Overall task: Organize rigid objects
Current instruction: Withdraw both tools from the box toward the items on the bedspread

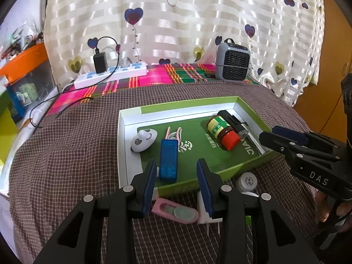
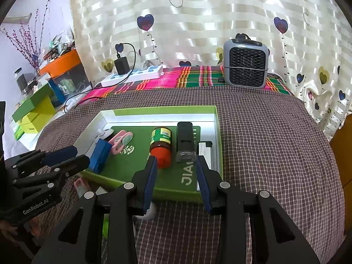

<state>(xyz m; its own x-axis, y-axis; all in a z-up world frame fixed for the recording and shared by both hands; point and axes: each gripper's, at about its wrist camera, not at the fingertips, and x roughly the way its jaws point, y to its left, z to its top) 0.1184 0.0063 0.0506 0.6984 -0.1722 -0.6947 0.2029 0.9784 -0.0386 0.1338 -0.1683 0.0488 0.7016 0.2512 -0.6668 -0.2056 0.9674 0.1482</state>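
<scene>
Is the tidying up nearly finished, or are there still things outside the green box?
About halfway. Already in the green box: the panda toy, blue case, red-lidded jar and black gadget. Both grippers, left and right, are open and hold nothing. Still out on the cloth: the pink case, white plug and white round cap.

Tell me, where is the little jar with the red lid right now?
The jar lies on its side in the green tray, right of centre, beside a black cylinder.
</scene>
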